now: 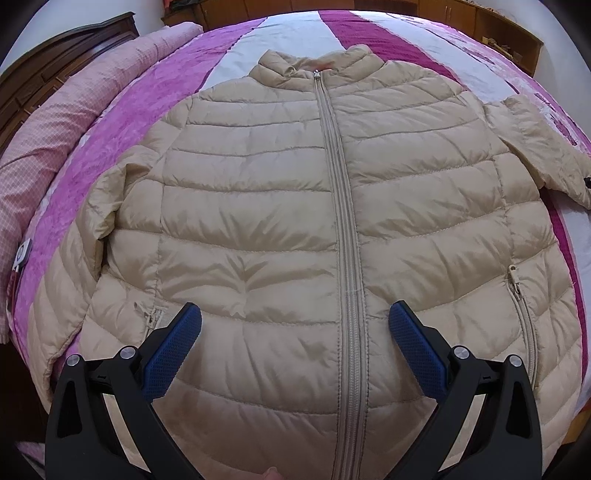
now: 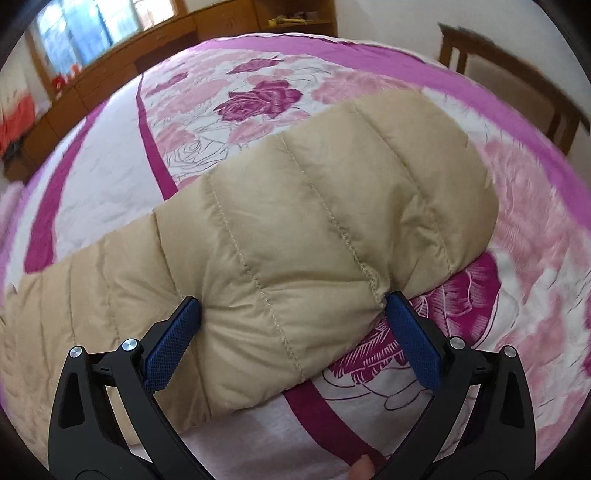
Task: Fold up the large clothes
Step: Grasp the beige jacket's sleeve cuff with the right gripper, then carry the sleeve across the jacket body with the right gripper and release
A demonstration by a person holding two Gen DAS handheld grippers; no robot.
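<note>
So, closest up, the left gripper (image 1: 295, 314) hangs spread wide over the lower front of the jacket (image 1: 258, 206), one blue pad on each side of the zipper (image 1: 343, 221), nothing pinched. The jacket's a beige puffer lying flat, front up, zipped to the collar (image 1: 314, 61), on the bed (image 1: 177, 85). There's a pocket zip (image 1: 524, 306) right of the main zipper near the hem, another on the left just by the left pad. Further up, one sleeve (image 1: 535, 147) sticks out to the right of the jacket's shoulder, the other lies along its left side. Past the collar there's a rolled pink quilt (image 1: 85, 96) and wood cabinets (image 1: 498, 22).

The right gripper (image 2: 293, 308) is spread wide too, with the sleeve (image 2: 314, 229) bulging between its pads, both tips touching the fabric. Beyond the sleeve it's rose-print bedspread (image 2: 258, 96), then a chair (image 2: 517, 85) and a window (image 2: 88, 26).
</note>
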